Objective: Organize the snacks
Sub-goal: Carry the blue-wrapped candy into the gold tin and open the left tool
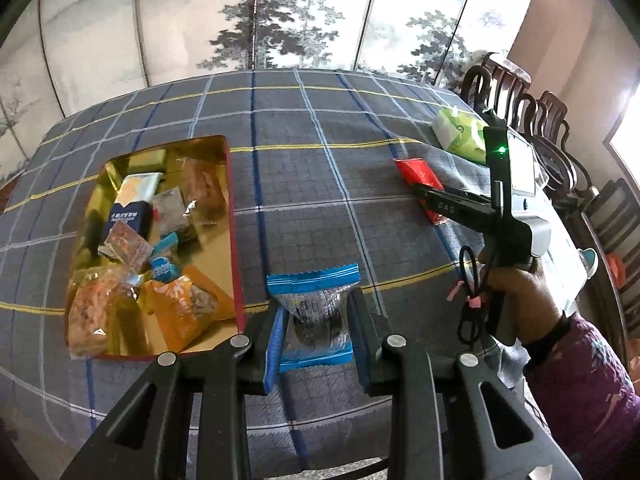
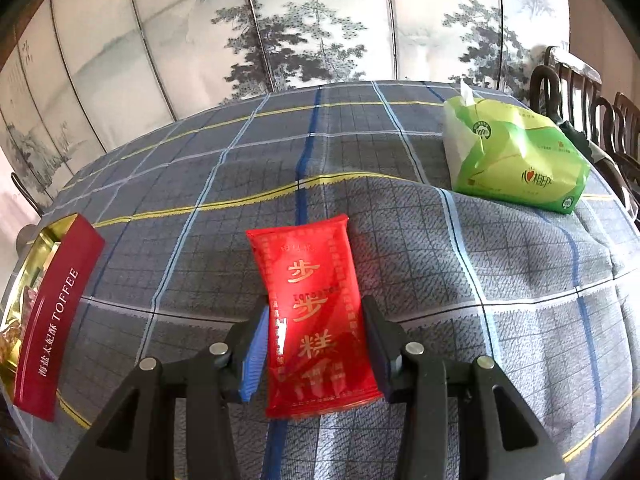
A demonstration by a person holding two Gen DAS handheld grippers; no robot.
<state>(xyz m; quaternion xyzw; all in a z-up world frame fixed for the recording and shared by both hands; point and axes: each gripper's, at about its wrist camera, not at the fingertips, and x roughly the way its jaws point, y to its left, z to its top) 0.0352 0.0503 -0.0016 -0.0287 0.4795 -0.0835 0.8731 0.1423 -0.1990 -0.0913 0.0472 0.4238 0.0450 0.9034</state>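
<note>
A blue-and-silver snack packet [image 1: 314, 280] hangs just above the checked tablecloth with my left gripper [image 1: 316, 312] shut on its lower half. To its left stands an open red tin [image 1: 237, 240] with a gold inside, holding several wrapped snacks. In the right wrist view the tin's red wall [image 2: 56, 308] reads TOFFEE. A red packet [image 2: 310, 264] with gold characters lies lengthwise between the fingers of my right gripper [image 2: 315, 304], whose pads touch both its long edges. The left wrist view shows that gripper [image 1: 418, 191] angled down onto the red packet [image 1: 416, 172].
A green tissue pack [image 2: 516, 156] sits at the table's far right, also visible in the left wrist view [image 1: 460, 136]. Dark wooden chairs [image 1: 520, 92] line the right edge. A painted folding screen [image 2: 320, 20] stands behind the table. A person's sleeved arm [image 1: 580, 360] holds the right gripper.
</note>
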